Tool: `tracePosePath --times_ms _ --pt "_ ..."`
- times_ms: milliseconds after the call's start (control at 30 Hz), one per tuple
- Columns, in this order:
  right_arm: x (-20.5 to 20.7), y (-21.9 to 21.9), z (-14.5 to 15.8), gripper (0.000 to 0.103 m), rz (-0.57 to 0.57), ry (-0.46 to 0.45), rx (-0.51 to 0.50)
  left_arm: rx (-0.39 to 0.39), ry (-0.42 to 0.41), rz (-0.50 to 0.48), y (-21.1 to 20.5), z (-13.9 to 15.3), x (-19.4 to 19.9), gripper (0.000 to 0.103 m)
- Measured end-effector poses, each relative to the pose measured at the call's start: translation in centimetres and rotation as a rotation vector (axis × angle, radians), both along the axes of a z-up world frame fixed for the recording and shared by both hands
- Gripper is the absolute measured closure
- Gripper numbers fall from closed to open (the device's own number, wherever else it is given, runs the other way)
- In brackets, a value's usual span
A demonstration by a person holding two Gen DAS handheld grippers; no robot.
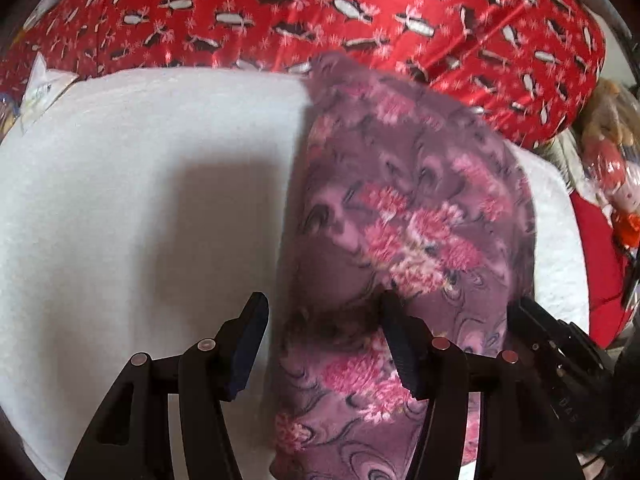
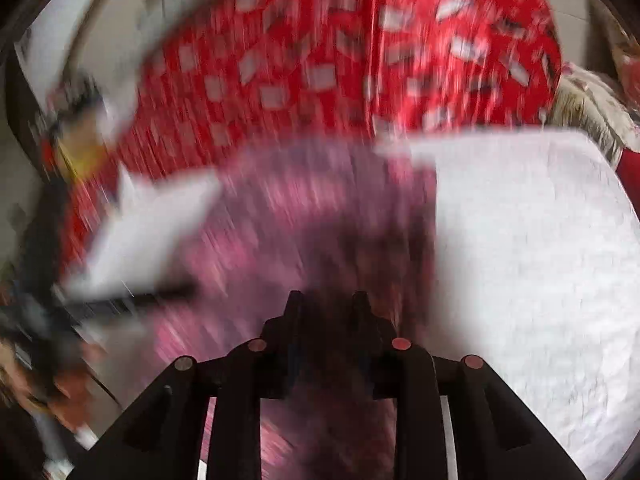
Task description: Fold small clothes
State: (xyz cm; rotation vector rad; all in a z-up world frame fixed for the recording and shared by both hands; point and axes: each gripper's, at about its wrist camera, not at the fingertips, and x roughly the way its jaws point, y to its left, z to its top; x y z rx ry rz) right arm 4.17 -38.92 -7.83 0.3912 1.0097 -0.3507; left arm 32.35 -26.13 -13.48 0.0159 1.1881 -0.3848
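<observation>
A fleecy purple garment with pink flowers (image 1: 404,208) lies as a long folded strip on a white towel (image 1: 160,200). My left gripper (image 1: 322,312) stands open over the strip's near left edge. One finger is above the towel and the other above the cloth, and neither pad presses on anything. In the blurred right wrist view the garment (image 2: 280,232) runs under my right gripper (image 2: 327,300). Its fingers show a narrow gap with dark cloth below it, and it looks open. The right gripper's black body also shows at the garment's right edge (image 1: 548,336).
A red bedspread with white and black marks (image 1: 320,12) lies behind the towel. A wrapped doll or toy (image 1: 608,152) sits at the far right. White towel (image 2: 520,260) spreads to the right of the garment. The other gripper's blurred black shape (image 2: 120,304) is at the left.
</observation>
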Motion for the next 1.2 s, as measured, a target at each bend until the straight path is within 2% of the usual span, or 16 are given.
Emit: tracePosePath --times_ms 167,333,433,500,533,600,700,867,933,1100,1133,1200 --pt "-1.0 0.1 1.8 0.076 -0.042 -0.011 0.033 0.003 -0.009 -0.003 0.2 0.3 -1.2 0.046" --pt "-1.3 0.3 0.8 0.075 -0.017 0.048 0.044 0.017 -0.017 -0.015 -0.1 0.7 -1.7 0.046" --pt "-1.0 -0.3 1.6 0.075 -0.025 0.038 0.061 -0.001 0.001 -0.032 0.1 1.0 -1.2 0.046" --pt "-1.4 -1.7 2.6 0.072 -0.079 -0.032 0.105 -0.041 0.010 -0.046 0.9 1.4 -0.2 0.046" --pt "-1.5 -2.4 2.7 0.063 -0.108 -0.055 0.121 -0.059 0.007 -0.037 1.5 1.7 0.4 0.046" --pt "-2.2 -5.1 3.0 0.055 -0.227 -0.117 0.173 -0.093 0.026 -0.012 2.8 2.0 1.7 0.047" --pt "-2.4 -7.7 2.2 0.055 -0.320 -0.145 0.236 -0.140 0.096 0.012 3.8 1.5 3.9 0.047" --pt "-1.4 -9.5 -0.1 0.053 -0.384 -0.167 0.315 -0.181 0.159 0.003 2.9 0.4 5.6 0.047" --pt "-0.8 -9.6 -0.3 0.053 -0.394 -0.167 0.307 -0.181 0.177 -0.008 2.2 -0.1 6.0 0.047" --pt "2.2 -9.4 1.1 0.051 -0.352 -0.233 0.164 -0.154 0.135 -0.019 0.3 -0.6 7.3 0.047" --pt "3.2 -9.4 1.0 0.051 -0.338 -0.216 0.160 -0.152 0.136 -0.017 0.0 -0.6 7.5 0.047" --pt "5.8 -9.8 -0.3 0.051 -0.305 -0.117 0.189 -0.152 0.133 -0.005 -0.5 -0.4 8.5 0.047"
